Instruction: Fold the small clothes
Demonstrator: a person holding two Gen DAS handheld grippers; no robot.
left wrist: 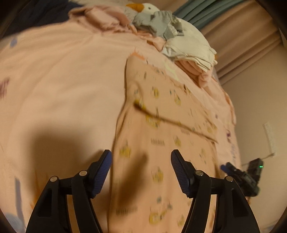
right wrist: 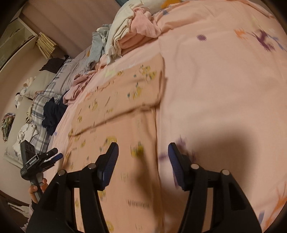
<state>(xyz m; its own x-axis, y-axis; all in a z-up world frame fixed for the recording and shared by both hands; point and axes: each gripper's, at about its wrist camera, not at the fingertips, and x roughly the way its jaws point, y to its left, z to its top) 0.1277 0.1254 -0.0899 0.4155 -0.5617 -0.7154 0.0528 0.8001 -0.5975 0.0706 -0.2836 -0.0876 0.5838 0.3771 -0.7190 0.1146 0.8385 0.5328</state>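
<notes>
A small pink garment [left wrist: 161,136] with yellow prints lies flat on the pink bedspread [left wrist: 62,80], one part folded over with a crease across it. It also shows in the right wrist view [right wrist: 122,114]. My left gripper [left wrist: 141,170] is open and empty, hovering above the garment's near end. My right gripper [right wrist: 143,161] is open and empty over the garment's right edge. The right gripper also shows in the left wrist view [left wrist: 233,170] at the garment's right side, and the left gripper in the right wrist view [right wrist: 53,157] at its left side.
A pile of clothes [left wrist: 190,44] and a goose plush toy [left wrist: 148,9] lie at the bed's far end. More loose clothes [right wrist: 53,111] and a plaid pillow [right wrist: 43,102] lie along the bed's left side. Curtains [left wrist: 242,35] hang beyond.
</notes>
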